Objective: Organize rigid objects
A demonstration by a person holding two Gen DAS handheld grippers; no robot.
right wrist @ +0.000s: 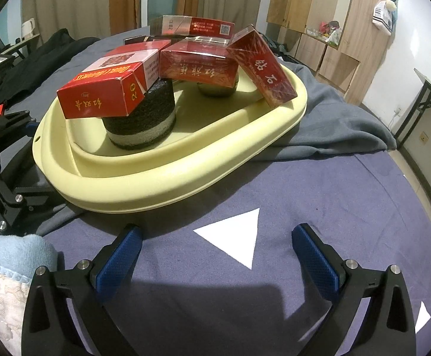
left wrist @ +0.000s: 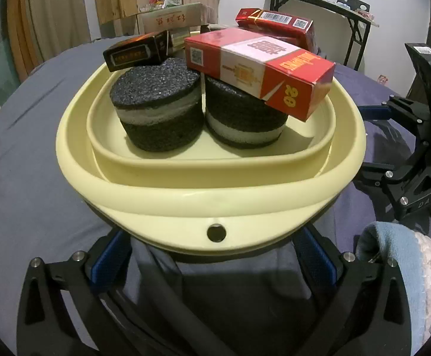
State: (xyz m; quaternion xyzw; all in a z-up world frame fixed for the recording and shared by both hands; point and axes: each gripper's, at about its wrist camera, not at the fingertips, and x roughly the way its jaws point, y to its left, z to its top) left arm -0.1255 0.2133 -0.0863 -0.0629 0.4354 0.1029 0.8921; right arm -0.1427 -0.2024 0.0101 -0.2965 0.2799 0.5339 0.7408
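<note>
From the left wrist view, the left claw (left wrist: 215, 255) is spread wide with the yellow tray (left wrist: 215, 195) rim between its fingers; two black foam rounds (left wrist: 156, 109) sit in the tray; a red box (left wrist: 260, 71) lies on one.

From the right wrist view, the right claw (right wrist: 217, 255) is wide open, holding nothing, over the blue counter (right wrist: 319, 184); the tray sits toward the counter's left edge; a white triangle (right wrist: 236, 237) lies between its fingers.
</note>
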